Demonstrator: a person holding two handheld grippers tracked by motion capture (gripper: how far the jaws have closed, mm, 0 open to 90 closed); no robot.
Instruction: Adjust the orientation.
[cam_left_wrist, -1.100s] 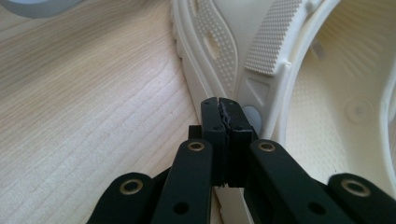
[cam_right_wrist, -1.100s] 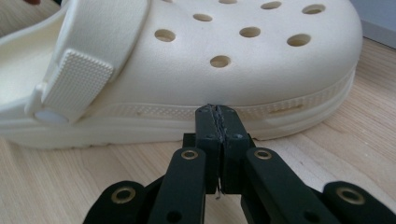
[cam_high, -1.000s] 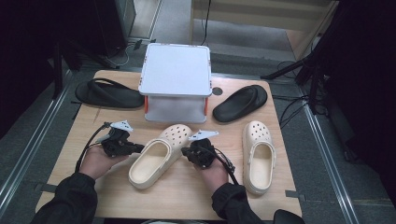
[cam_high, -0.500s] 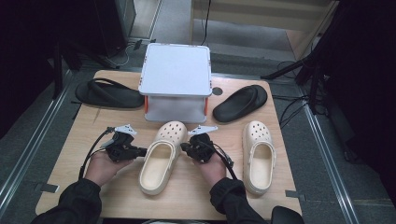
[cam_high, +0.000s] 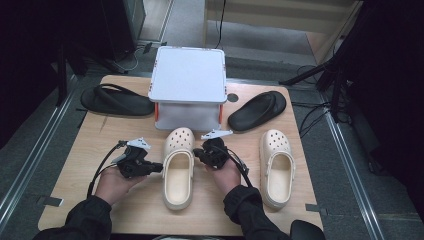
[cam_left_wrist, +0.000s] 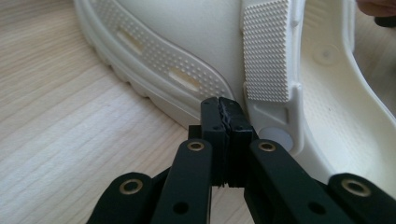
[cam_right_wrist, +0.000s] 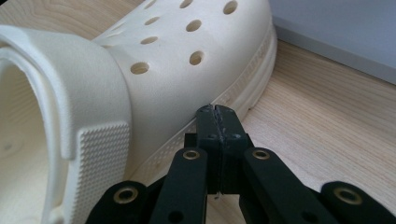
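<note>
A cream clog (cam_high: 178, 167) lies in the middle of the table, toe toward the white box (cam_high: 189, 80). My left gripper (cam_high: 158, 169) is shut and empty, its tips against the clog's left side. In the left gripper view the closed tips (cam_left_wrist: 222, 106) touch the clog (cam_left_wrist: 196, 42) beside the strap's rivet. My right gripper (cam_high: 196, 153) is shut and empty too, at the clog's right side. Its closed tips (cam_right_wrist: 217, 113) meet the sole edge of the clog (cam_right_wrist: 140, 70). A second cream clog (cam_high: 275, 167) lies to the right, apart from both grippers.
A black flip-flop (cam_high: 117, 102) lies at the back left and another (cam_high: 257, 110) at the back right. The white box stands on short legs at the back middle of the wooden table (cam_high: 100, 145). Dark floor and cables surround the table.
The middle clog has turned from a slant to straight, toe toward the box. My left gripper has slid right with it. The right gripper has hardly moved.
</note>
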